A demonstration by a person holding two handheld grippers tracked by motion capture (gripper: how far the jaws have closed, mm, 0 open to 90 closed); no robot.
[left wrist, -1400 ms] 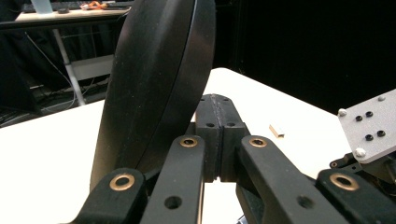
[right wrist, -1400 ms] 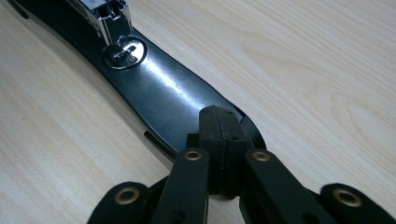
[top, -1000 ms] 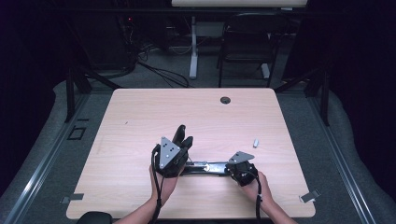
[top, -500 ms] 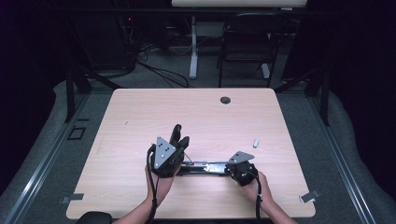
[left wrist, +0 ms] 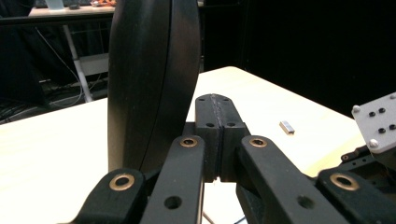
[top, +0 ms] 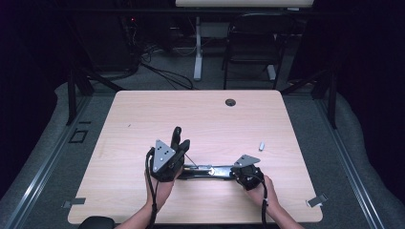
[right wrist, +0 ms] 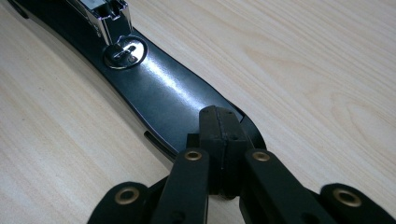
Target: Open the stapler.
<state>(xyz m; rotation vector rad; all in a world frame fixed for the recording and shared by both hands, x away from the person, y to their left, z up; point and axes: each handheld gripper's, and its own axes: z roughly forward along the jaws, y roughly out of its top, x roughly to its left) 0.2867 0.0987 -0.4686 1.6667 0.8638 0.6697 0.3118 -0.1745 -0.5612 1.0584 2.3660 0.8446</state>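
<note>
Swinging stapler (top: 205,171) lid back, left gripper (top: 179,140) lower than before.
Both jaws closed; right gripper (top: 237,171) pins base, magazine exposed for reloading.

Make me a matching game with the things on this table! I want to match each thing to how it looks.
Things:
1. stapler lid
2. stapler base
3. silver bit
4. hole

How it looks:
A. lies flat, black and shiny
B. round and dark, far from the person
C. stands upright
D. tiny, lying alone to the right

Pairs: 1-C, 2-A, 3-D, 4-B
</note>
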